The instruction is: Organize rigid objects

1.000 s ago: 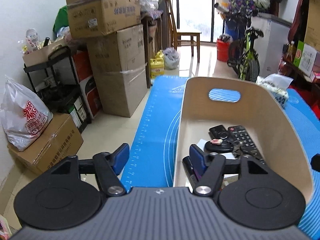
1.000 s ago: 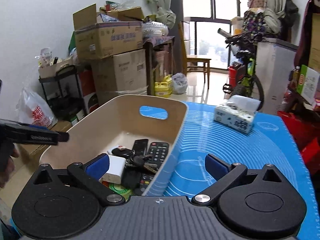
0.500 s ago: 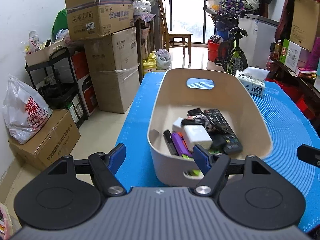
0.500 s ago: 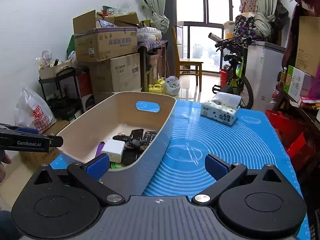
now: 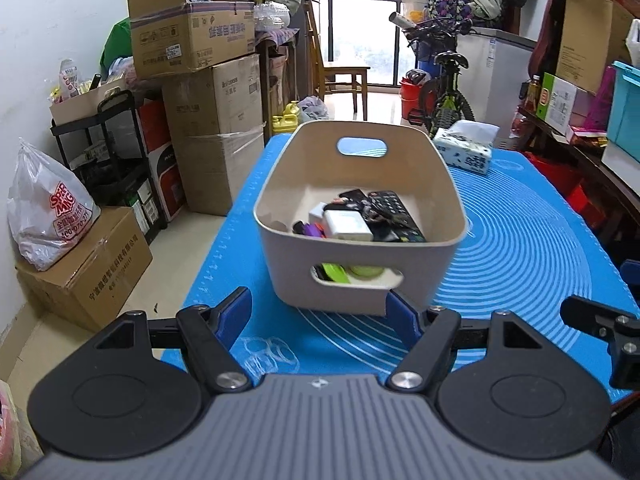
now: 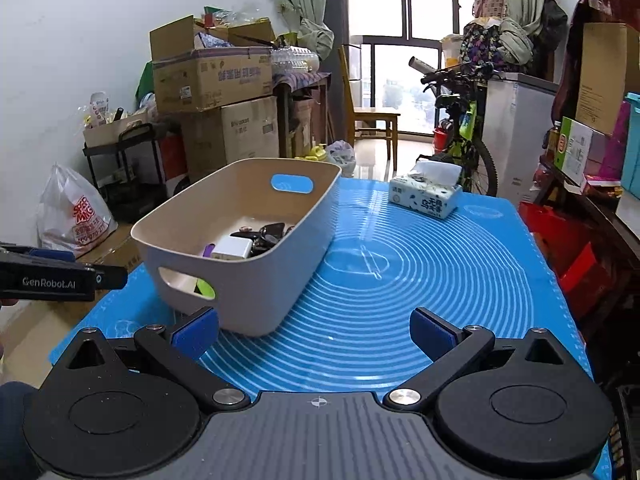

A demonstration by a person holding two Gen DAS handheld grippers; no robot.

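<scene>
A beige plastic bin (image 5: 360,276) (image 6: 256,280) with handle cut-outs stands on the blue mat (image 5: 520,264) (image 6: 400,280). Inside lie a black remote control (image 5: 394,212), a white charger block (image 5: 348,226) (image 6: 232,249), a purple item (image 5: 312,231) and a green item (image 5: 336,273). My left gripper (image 5: 322,314) is open just in front of the bin's near wall, with nothing between its blue pads. Over bare mat to the right of the bin, my right gripper (image 6: 314,330) stands open and empty. The left gripper's finger (image 6: 60,276) shows at the left edge of the right wrist view.
A tissue box (image 5: 464,151) (image 6: 426,196) sits at the mat's far right. Stacked cardboard boxes (image 5: 200,92), a black shelf cart (image 5: 108,160) and a white bag (image 5: 48,216) line the left wall. A bicycle (image 5: 440,88) stands beyond the table. The mat's left edge (image 5: 216,256) drops to the floor.
Both grippers have pulled back toward me from the bin. The left gripper's right finger was inside the bin over its rim; now both fingers are outside, in front of it.
</scene>
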